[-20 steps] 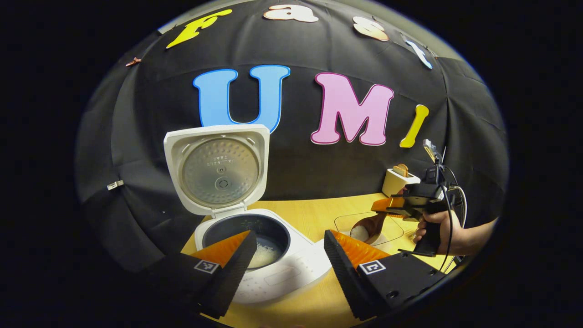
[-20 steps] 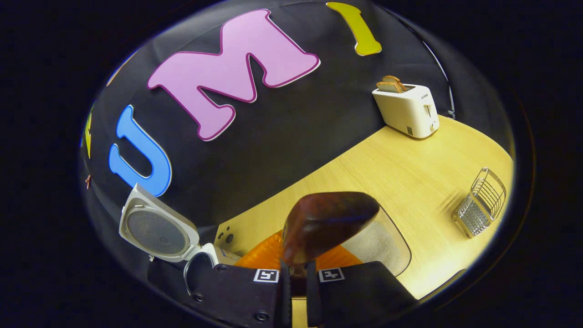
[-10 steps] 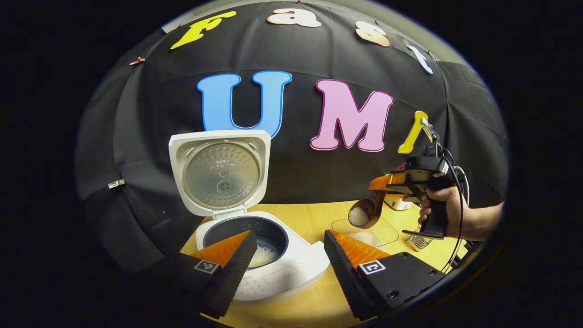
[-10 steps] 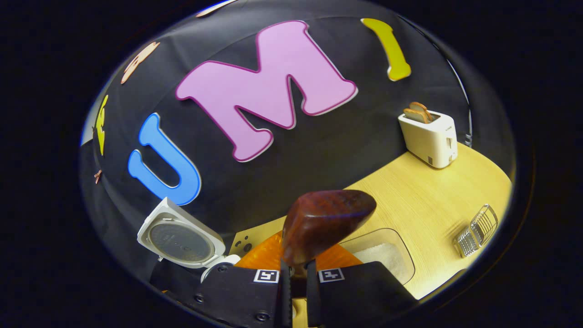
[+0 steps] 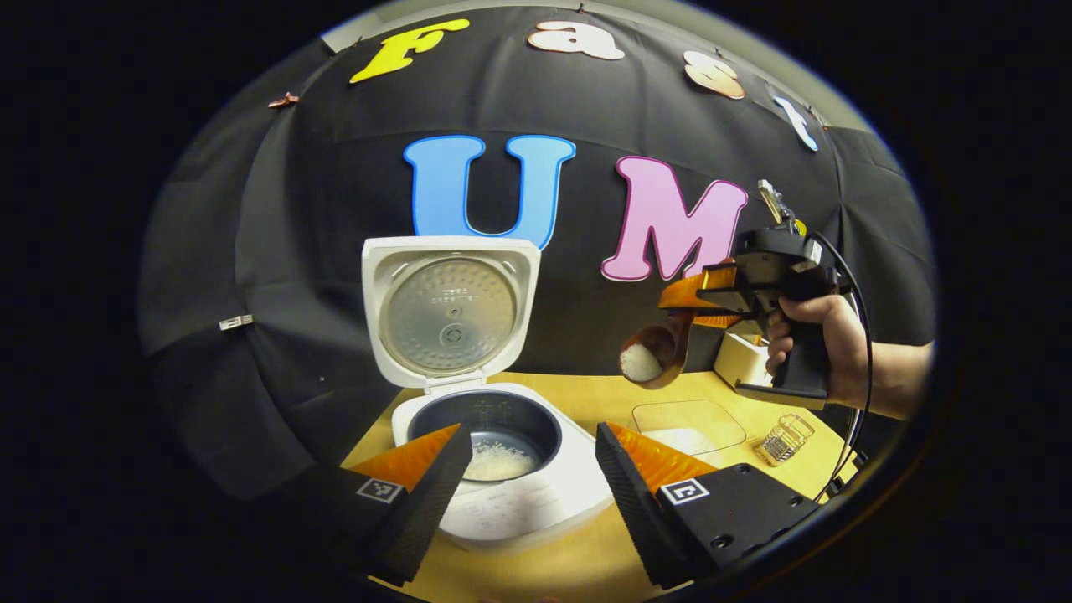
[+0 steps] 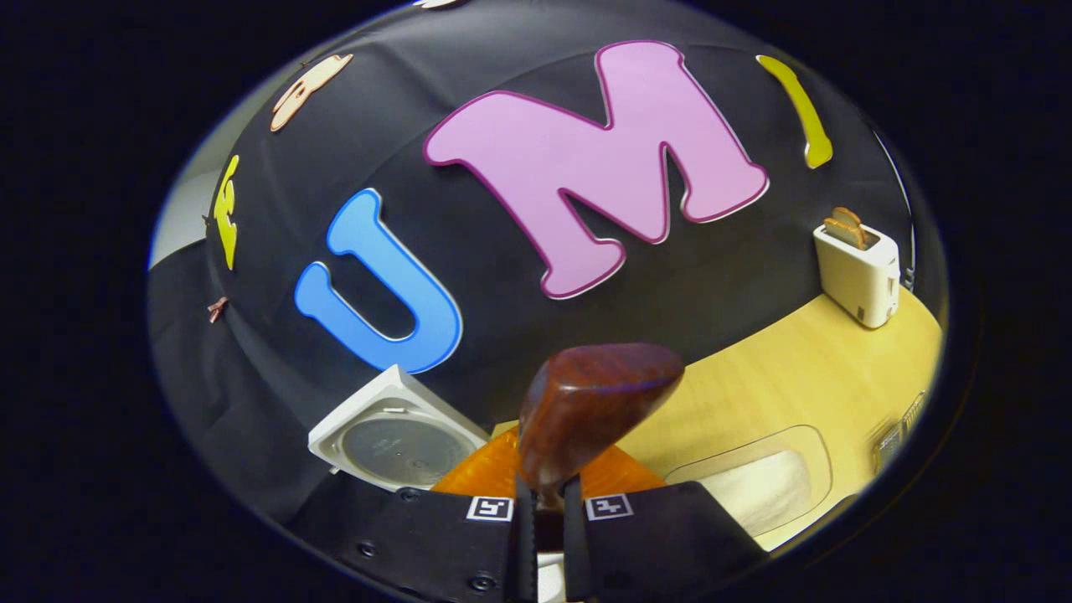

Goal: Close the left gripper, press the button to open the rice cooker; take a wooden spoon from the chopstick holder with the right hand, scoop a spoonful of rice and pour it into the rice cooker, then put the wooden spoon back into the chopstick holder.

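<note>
Draped black cloth is seen behind a pale yellow wood-grain table [image 5: 586,402]. On the table a white rounded rice cooker [image 5: 536,498] is stood with its square hinged lid [image 5: 450,311] raised upright, a dimpled round metal plate being set in the lid's inner face. A dark round inner pot [image 5: 494,427] is exposed below, and a small patch of white rice [image 5: 501,461] is seen lying on its bottom. To the right of the cooker a clear shallow rounded-corner tray [image 5: 688,423] holding white rice is placed flat on the table, and near it a small silver wire chopstick holder [image 5: 781,439] is stood. A cream boxy toaster [image 6: 858,266] with toast in its slots is set at the table's far edge.

The left gripper [image 5: 523,469] is held low in front of the cooker, its ridged wedge fingers spread apart with nothing between them. The right gripper [image 6: 548,502] is clamped tight on the stem of a dark reddish-brown polished wooden spoon [image 6: 590,402]. In the left gripper view the spoon is seen held in the air above the table, between the lid and the toaster, with a mound of white rice in its bowl.
</note>
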A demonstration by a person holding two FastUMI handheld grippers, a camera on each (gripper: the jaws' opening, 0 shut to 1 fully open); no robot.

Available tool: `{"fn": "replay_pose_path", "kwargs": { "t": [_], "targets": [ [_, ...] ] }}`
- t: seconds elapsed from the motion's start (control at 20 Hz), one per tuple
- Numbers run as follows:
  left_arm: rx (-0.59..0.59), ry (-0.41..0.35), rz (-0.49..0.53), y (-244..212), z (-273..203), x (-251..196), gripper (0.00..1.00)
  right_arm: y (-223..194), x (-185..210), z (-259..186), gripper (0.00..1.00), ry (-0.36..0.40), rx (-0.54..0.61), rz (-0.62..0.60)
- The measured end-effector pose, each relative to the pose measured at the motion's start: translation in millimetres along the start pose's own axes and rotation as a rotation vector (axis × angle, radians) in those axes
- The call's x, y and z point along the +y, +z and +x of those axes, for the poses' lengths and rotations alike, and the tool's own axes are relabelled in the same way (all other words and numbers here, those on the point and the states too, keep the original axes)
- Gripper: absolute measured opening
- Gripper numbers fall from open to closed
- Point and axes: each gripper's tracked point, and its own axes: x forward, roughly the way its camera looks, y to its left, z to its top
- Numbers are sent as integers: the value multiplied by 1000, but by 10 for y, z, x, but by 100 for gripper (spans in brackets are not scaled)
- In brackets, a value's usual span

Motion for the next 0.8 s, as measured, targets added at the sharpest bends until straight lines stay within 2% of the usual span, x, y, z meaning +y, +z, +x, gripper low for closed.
{"fn": "replay_pose_path", "kwargs": {
  "t": [0.25, 0.5, 0.8],
  "targets": [
    [2, 54, -22, -40, -92, 332, 95, -258, 518, 213, 16, 71, 51, -28],
    [-2, 128, -57, -84, -160, 689, 96, -686, 934, 449, 16, 123, 117, -76],
    [9, 206, -113, -191, -249, 986, 96, -1223, 1168, 645, 16, 165, 151, -280]
  ]
}}
